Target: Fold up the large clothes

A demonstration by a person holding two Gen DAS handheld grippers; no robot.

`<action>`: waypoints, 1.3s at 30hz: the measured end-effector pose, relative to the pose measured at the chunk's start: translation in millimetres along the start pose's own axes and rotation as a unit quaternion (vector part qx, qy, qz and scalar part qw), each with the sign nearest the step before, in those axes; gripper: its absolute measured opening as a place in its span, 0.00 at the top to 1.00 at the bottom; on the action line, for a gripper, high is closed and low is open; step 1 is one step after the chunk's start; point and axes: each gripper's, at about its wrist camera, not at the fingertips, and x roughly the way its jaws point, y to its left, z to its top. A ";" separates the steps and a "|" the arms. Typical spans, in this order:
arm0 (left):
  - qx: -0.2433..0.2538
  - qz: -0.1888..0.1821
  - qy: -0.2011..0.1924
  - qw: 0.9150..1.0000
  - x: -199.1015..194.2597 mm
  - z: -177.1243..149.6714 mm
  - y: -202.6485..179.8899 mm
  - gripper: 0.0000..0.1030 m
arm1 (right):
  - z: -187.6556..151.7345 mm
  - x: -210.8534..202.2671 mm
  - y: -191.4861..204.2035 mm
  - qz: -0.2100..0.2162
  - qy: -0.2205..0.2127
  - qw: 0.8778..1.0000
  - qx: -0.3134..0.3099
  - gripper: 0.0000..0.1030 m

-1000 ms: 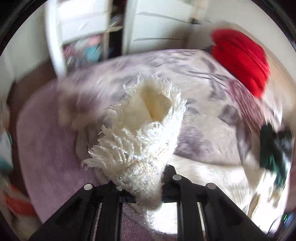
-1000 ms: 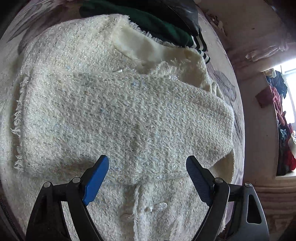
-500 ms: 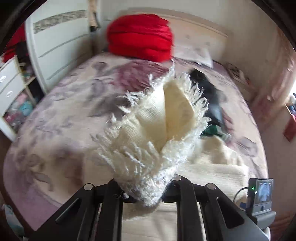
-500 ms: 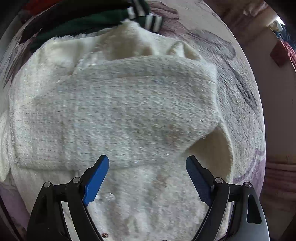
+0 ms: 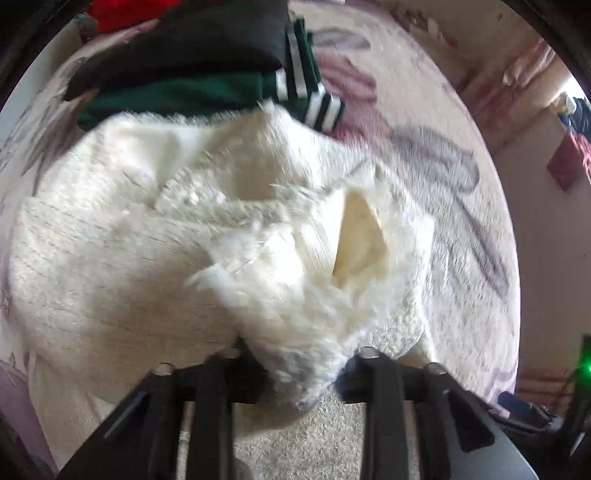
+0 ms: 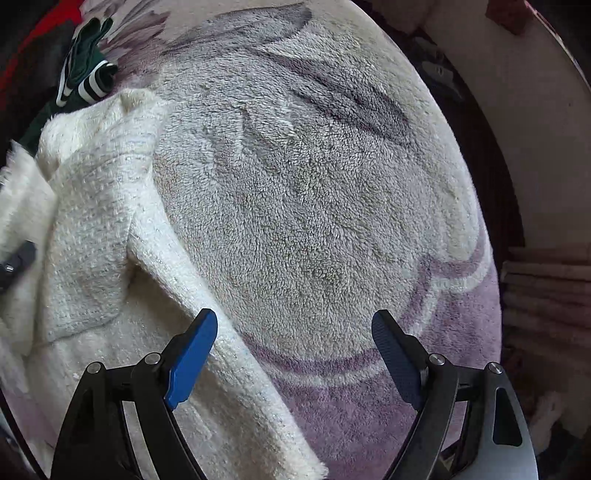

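A cream tweed jacket with fringed edges lies spread on the bed. My left gripper is shut on its fringed sleeve cuff and holds the cuff over the jacket body. In the right wrist view the jacket lies at the left, its edge running down under the left blue finger pad. My right gripper is open and empty, hovering over the jacket's edge and the bedspread.
The bed has a fluffy grey, white and purple bedspread. A green garment with black-and-white striped cuffs and a black garment lie beyond the jacket. A red item sits farther back. A wall runs along the right side.
My left gripper has swung the held cuff from out over the bed's side across and down over the jacket body. My right gripper has moved right, off the folded jacket toward its edge.
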 end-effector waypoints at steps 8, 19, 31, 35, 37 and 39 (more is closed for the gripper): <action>0.000 -0.062 0.014 0.998 -33.5 -7.4 23.9 0.17 | 26.5 -16.4 -14.3 0.178 0.007 0.982 0.059 0.15; -0.104 0.150 -0.008 0.983 -67.2 -31.0 227.9 0.17 | 46.4 24.0 129.9 0.259 0.089 0.961 -0.043 0.19; -0.132 0.172 -0.039 0.975 -46.3 5.9 282.0 0.17 | 53.1 -31.5 151.5 0.193 -0.043 0.977 -0.083 0.94; -0.131 0.178 0.026 0.975 12.4 12.6 297.5 0.12 | 59.6 15.6 148.5 0.138 -0.005 0.986 -0.093 0.94; -0.142 0.164 0.039 0.975 29.0 12.6 307.0 0.00 | 60.9 36.4 157.2 0.107 0.010 0.988 -0.113 0.93; -0.138 0.166 0.043 0.975 24.1 15.8 307.9 0.00 | 64.6 45.4 161.0 0.092 0.034 0.989 -0.113 0.83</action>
